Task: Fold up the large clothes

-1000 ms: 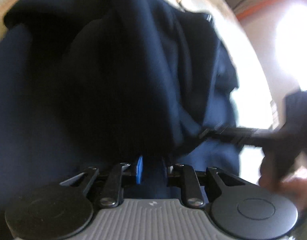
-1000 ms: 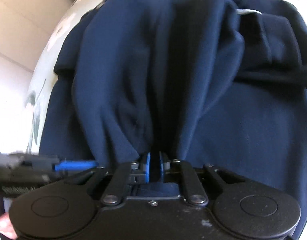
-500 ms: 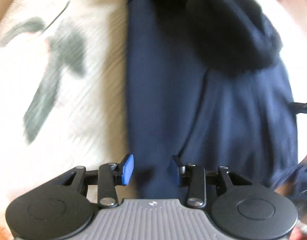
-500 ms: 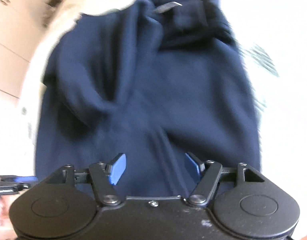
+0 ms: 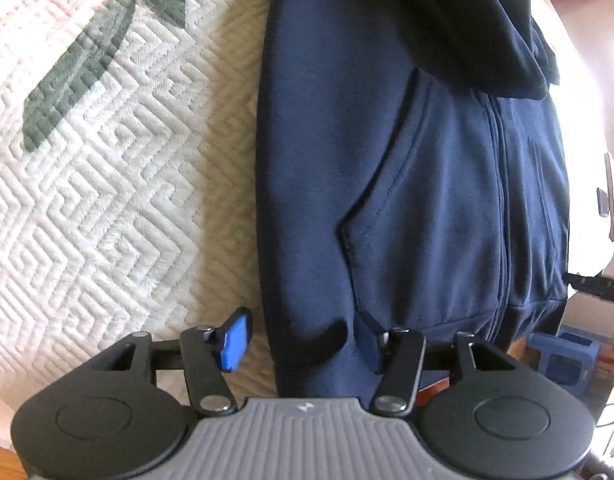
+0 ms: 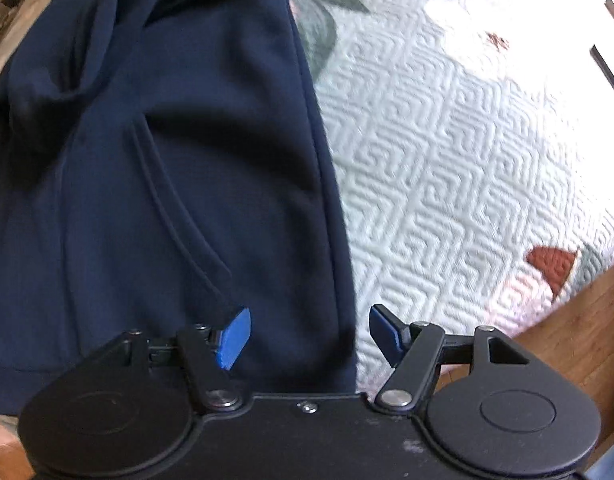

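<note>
Navy fleece hoodie (image 5: 387,140) on ridged quilt (image 5: 107,180) — left tool (image 5: 303,336), right tool (image 6: 307,336) both apart.

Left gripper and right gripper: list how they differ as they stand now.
The left gripper has a ribbed grey body; the right gripper has a plain black one. The left straddles the left edge of the navy blue zip hoodie; the right straddles its right edge. Both stand open with blue pads, gripping nothing, over the white quilted bedspread.
</note>
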The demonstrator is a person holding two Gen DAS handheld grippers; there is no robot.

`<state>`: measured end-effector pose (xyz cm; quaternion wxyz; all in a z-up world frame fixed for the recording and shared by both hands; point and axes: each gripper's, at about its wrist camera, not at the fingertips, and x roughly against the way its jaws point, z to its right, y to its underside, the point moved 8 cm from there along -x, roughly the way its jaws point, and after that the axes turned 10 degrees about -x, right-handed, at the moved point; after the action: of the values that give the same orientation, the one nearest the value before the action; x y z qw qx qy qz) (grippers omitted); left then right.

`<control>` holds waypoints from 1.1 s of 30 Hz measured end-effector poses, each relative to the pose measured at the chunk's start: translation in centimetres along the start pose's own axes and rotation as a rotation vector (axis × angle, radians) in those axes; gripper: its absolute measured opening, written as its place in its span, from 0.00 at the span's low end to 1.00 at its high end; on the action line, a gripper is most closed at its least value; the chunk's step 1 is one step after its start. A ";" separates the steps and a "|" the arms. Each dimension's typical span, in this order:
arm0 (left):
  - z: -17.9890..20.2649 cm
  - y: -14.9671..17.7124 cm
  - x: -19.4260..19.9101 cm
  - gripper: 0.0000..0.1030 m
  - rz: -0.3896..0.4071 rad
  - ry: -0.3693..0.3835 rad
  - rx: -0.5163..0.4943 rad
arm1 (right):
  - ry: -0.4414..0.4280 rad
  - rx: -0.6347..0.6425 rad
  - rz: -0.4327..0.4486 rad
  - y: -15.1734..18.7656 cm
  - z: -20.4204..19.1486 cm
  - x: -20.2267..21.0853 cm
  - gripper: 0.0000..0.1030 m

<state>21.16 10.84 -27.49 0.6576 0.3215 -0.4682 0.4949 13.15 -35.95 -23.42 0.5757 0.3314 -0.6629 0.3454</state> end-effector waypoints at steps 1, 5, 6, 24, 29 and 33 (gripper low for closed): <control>0.0 0.0 0.1 0.56 0.000 0.005 0.003 | 0.003 -0.003 -0.003 0.3 0.3 0.0 0.77; -0.7 1.3 0.5 0.56 -0.006 0.045 0.034 | -0.017 0.002 -0.039 1.6 1.3 -0.7 0.78; -0.8 1.4 0.2 0.56 -0.007 0.060 0.052 | -0.036 0.003 -0.057 1.9 1.4 -1.1 0.78; 2.2 -1.1 2.7 0.06 0.196 0.190 0.102 | -0.406 -0.056 -0.074 -0.5 -0.4 3.6 0.19; 2.8 -8.4 9.2 0.06 0.432 0.263 0.114 | -0.517 -0.105 0.085 -7.4 -2.1 8.0 0.19; 3.0 -16.4 13.4 0.06 0.609 0.268 0.069 | -0.599 -0.144 0.236 -15.0 -2.8 11.5 0.19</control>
<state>36.85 7.87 -13.24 0.5241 0.1209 -0.4351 0.7220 25.89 -42.19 -10.62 0.3331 0.2975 -0.8593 0.2492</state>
